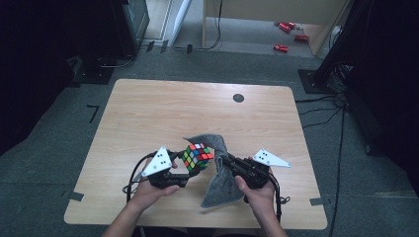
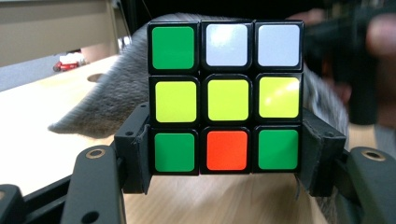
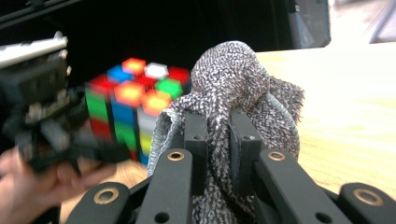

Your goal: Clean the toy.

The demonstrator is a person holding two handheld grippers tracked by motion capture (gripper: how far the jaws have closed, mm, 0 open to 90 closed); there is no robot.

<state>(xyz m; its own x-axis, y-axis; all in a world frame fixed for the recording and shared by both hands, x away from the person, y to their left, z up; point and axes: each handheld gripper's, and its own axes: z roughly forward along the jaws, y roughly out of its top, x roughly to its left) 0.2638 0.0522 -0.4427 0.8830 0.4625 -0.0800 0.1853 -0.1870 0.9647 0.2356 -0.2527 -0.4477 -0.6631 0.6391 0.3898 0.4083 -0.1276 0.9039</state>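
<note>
A: Left tongs (image 1: 190, 167) pose?
B: Raised above the table (image 1: 148, 113), clamped on one puzzle cube (image 1: 197, 156).
A: Right tongs (image 1: 221, 163)?
B: Aimed at the cube, pinched tight on one grey cloth (image 1: 220, 185), which hangs to the table.

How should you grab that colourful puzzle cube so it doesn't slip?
Probably by two opposite flat faces, near the bottom row, coming from below. That is how the left gripper holds the colourful plastic puzzle cube: its jaws press flat on the left and right sides. Flat, parallel sides give the pads an even seat; corners would likely twist out.
</note>
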